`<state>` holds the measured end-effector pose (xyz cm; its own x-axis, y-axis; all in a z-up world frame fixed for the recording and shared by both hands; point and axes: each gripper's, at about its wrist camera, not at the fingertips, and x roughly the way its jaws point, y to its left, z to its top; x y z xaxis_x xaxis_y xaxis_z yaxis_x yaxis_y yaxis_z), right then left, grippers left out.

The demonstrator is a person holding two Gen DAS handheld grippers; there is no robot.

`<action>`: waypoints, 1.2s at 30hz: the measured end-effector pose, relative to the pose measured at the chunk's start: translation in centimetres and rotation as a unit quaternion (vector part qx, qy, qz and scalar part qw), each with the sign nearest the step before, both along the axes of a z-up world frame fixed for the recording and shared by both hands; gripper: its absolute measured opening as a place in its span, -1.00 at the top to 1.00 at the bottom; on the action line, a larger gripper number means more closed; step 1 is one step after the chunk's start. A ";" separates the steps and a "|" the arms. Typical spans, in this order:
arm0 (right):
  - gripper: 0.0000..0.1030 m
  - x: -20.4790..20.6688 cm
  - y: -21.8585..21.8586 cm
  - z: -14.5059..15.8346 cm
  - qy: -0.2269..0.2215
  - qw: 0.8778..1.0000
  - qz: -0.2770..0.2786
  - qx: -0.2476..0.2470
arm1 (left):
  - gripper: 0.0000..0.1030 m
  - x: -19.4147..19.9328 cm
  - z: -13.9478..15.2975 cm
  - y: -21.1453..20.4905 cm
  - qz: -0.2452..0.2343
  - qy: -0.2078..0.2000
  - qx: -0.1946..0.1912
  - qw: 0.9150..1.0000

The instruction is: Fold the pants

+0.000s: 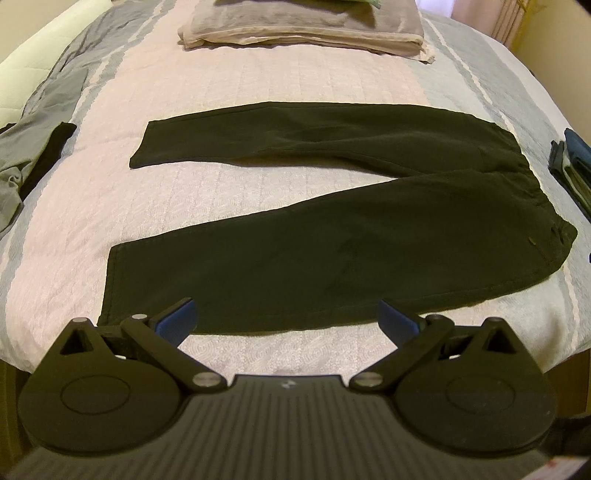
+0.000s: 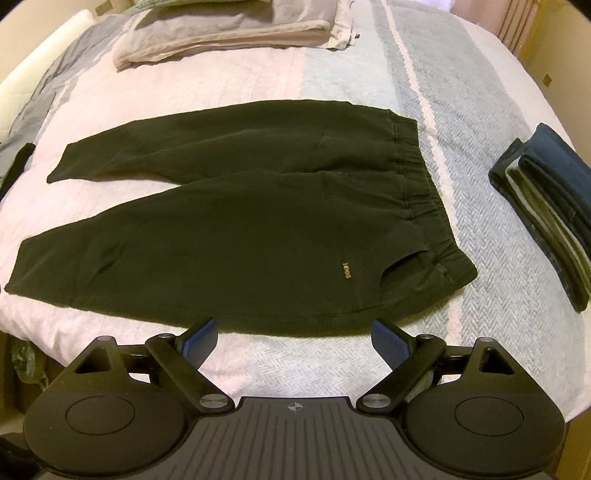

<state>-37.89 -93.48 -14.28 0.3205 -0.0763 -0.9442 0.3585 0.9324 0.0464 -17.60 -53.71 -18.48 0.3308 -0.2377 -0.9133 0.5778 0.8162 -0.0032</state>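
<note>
Dark green pants (image 1: 332, 236) lie flat on the bed, legs spread in a V toward the left, elastic waistband (image 2: 421, 184) to the right. A small gold logo (image 2: 346, 272) sits near the pocket slit. My left gripper (image 1: 286, 317) hovers open just short of the near leg's lower edge, close to the cuff (image 1: 110, 288). In the right wrist view my right gripper (image 2: 293, 334) stands open at the near edge of the hip area. Nothing is between either pair of blue pads (image 2: 201, 341).
The bed cover (image 1: 258, 85) is quilted in pink, white and pale blue stripes. Folded beige blankets (image 1: 303, 29) lie at the far end. A stack of folded dark clothes (image 2: 546, 206) sits at the right. Grey and black garments (image 1: 26, 162) lie at the left edge.
</note>
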 end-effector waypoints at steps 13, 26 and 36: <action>-0.70 3.3 3.7 0.3 -0.007 1.000 0.020 0.006 | -0.97 2.4 0.4 2.5 -0.002 0.001 0.005 1.000; -0.70 6.5 6.4 0.3 0.000 0.999 0.051 -0.006 | -0.97 4.2 0.6 4.1 -0.002 0.006 -0.003 1.000; -0.70 7.0 2.9 1.5 -0.012 0.998 0.061 -0.024 | -0.97 9.1 0.2 1.2 -0.070 -0.012 0.007 0.997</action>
<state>-30.84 -90.53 -12.76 0.3527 -0.0800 -0.9323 0.2415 0.9704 0.0081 -8.49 -52.48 -18.28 0.3163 -0.2712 -0.9091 0.6863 0.7270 0.0219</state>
